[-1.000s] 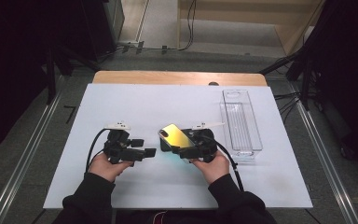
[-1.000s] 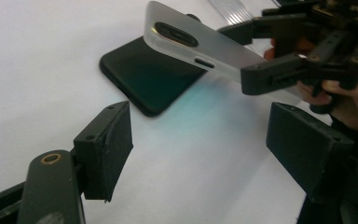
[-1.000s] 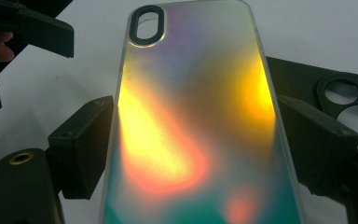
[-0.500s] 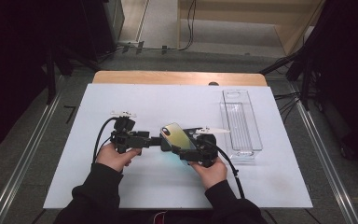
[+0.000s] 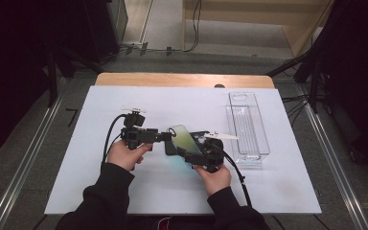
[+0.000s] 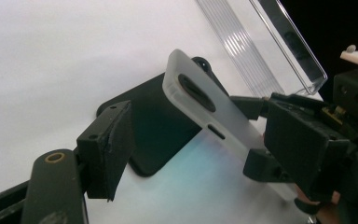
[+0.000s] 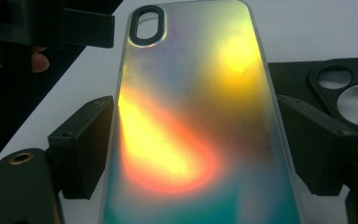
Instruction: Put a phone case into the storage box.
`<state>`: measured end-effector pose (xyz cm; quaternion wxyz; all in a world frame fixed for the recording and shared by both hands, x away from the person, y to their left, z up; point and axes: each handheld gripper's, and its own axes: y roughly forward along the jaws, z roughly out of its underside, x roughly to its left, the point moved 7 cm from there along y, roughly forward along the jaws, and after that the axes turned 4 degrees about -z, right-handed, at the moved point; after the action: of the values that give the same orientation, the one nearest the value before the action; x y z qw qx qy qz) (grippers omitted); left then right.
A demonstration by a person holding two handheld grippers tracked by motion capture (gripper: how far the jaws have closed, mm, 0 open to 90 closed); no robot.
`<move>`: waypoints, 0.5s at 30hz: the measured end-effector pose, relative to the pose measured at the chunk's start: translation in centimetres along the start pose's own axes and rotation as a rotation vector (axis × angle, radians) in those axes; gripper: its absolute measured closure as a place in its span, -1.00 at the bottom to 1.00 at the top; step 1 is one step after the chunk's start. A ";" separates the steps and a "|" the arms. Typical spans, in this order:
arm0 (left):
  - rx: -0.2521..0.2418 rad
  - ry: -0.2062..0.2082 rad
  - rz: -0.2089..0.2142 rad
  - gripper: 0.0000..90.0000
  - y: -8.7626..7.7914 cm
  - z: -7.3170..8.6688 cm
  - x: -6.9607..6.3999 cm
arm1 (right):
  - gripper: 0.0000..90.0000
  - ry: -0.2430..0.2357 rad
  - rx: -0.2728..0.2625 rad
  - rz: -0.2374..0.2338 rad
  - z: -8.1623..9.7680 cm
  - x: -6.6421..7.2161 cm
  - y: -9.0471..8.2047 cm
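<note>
Our right tool [image 5: 188, 149] clamps the iridescent phone case [image 5: 183, 137]; our left tool [image 5: 168, 137], jaws apart, reaches it; the black case [image 6: 161, 123] waits on the tabletop [image 5: 124, 191].

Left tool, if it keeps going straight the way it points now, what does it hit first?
Probably the iridescent phone case held by the right tool; the left tool points at it. The black case lies flat just beyond; depth unclear.

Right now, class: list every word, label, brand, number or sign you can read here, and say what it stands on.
None can be read: the iridescent phone case, the black phone case, the clear tray, the white table sheet and both grippers carry no legible text.
</note>
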<state>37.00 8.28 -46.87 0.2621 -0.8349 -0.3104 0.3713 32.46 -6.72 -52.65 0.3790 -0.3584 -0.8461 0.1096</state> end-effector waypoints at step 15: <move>-0.014 -0.061 -0.007 -0.33 0.9 -0.7 -0.1 | -0.67 0.116 -0.085 -0.048 0.6 1.0 0.8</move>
<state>37.84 7.47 -47.01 0.2479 -0.8239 -0.3239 0.3934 31.98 -5.45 -52.85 0.4142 -0.3596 -0.8350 0.0435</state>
